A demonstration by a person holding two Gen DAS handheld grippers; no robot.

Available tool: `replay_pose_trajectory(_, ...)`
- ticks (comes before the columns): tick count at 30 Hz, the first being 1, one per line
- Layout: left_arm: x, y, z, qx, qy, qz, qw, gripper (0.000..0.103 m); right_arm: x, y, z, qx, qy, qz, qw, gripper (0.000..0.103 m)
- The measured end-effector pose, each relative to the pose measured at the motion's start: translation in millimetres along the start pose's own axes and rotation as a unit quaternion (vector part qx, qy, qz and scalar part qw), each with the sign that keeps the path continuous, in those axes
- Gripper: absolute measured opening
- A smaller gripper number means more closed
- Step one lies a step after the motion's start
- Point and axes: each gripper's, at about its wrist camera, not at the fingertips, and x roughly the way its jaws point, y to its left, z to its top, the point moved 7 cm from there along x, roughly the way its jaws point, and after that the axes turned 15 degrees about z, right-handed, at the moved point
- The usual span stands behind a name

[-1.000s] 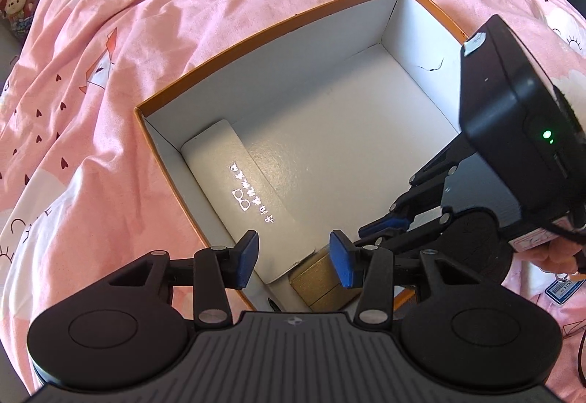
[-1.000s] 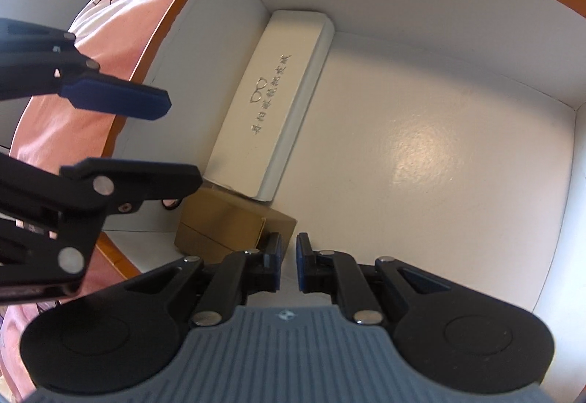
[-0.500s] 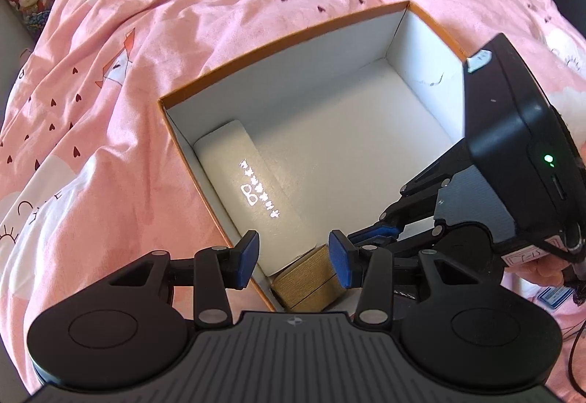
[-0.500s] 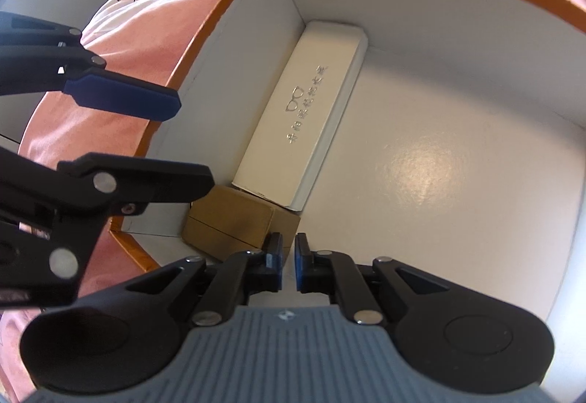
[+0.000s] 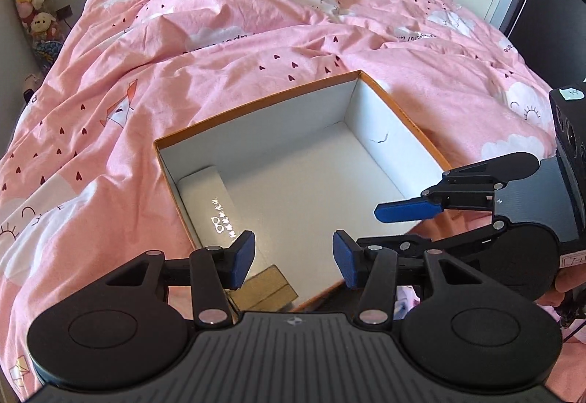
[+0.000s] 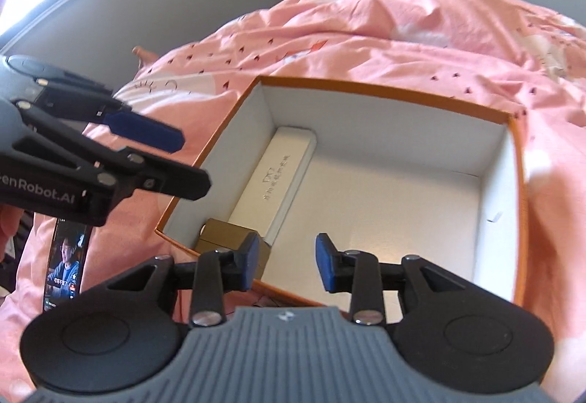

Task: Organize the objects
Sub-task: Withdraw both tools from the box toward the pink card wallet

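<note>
Change: you have pulled both grippers up and back from the orange-rimmed box; a second ago your right gripper sat low inside it with fingers nearly together, right over the brown box, and now it hangs above the near rim with fingers spread.
Left gripper: fingers apart and empty, as they were; it has risen too, so the whole box shows ahead of its fingers.
Right gripper state: fingers apart, nothing between them.
Brown box: in the near left corner of the orange-rimmed box, just ahead of your right gripper's left finger and below your left gripper's left finger.
White case: flat along the left wall, its near end touching or just meeting the brown box; it looks unmoved.
Meaning: the brown box reads as placed and released; that step seems done.
Room left: most of the box floor ahead of both sets of fingers is bare.
Nearby: a phone lies on the pink duvet, left of your right gripper's fingers, outside the box.
</note>
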Motion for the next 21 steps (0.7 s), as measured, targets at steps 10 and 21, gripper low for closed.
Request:
replay_pose_trajectory(10, -19, -40, -52, -0.009, -0.021, -0.037, 0.9991, 0.057, -40, 5, -47, 0.016, -0.035, -0.029, 0.999, 0.041)
replay_pose_trajectory(21, 5, -83, -122, -0.04, 0.014, -0.071, 0.9966, 0.057, -59, 10, -112, 0.035, -0.028, -0.068, 0.997, 0.029)
